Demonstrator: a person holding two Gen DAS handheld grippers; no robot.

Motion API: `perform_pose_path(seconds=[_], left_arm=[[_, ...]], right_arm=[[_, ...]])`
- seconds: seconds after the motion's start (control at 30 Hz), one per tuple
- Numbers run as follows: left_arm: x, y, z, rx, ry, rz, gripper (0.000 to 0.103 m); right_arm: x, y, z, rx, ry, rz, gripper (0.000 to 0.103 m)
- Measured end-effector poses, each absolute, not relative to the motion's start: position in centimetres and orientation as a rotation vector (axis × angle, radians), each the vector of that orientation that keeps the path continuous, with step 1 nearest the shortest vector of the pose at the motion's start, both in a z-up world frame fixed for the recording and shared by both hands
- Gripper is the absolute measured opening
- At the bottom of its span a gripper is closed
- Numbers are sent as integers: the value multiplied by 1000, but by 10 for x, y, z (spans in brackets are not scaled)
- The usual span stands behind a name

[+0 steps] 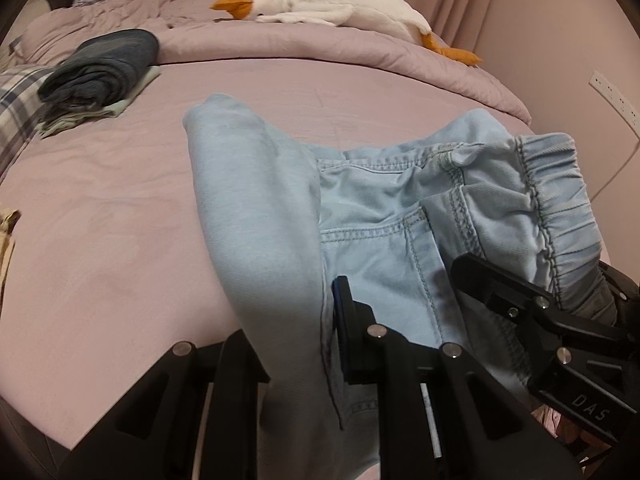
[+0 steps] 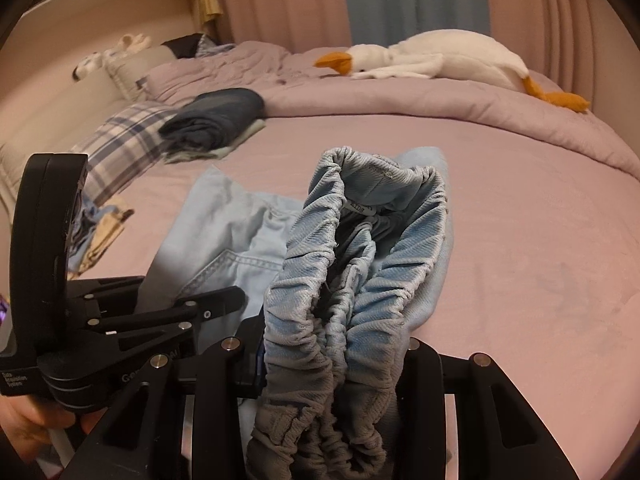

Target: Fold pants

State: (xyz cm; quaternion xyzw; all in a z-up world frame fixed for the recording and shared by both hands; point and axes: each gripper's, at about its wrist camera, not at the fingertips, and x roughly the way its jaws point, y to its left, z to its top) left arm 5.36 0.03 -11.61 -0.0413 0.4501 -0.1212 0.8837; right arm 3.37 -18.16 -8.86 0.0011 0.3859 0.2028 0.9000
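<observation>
Left tool (image 1: pixel 304 332) pinches the pants (image 1: pixel 272 208) leg; right tool (image 2: pixel 332 364) clamps the bunched waistband (image 2: pixel 360 240) above the bed (image 2: pixel 520 240). Thick gathered elastic could slip free, dropping that end.

Pants (image 1: pixel 372 208) between the left claw (image 1: pixel 296 344) fingers: pale light-blue denim, same-tone stitching; inside face of the leg a flatter, plainer blue. Waistband (image 2: pixel 360 264) in the right claw (image 2: pixel 332 364): ribbed light blue, greyer low down. Both claws black with silver screw heads; white lettering on the bodies. Bed sheet (image 1: pixel 100 220) under the claws: dusty pink-mauve. Past the left claw, to its left: folded stack (image 1: pixel 104 64), dark blue-grey on pale green; plaid pillow (image 2: pixel 120 140), white with grey-blue checks. Far beyond: plush goose (image 1: pixel 340 4), white, orange beak and feet. Curtains (image 2: pixel 280 0) pink, 1 blue panel.
</observation>
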Motion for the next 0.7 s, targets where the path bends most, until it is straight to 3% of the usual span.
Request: perform_pose_path(seconds=[0.7], left_arm=[[40,47,-93,-103,841,-144,16]], right_arm=[[34,-127,-70,-101,731,525,41]])
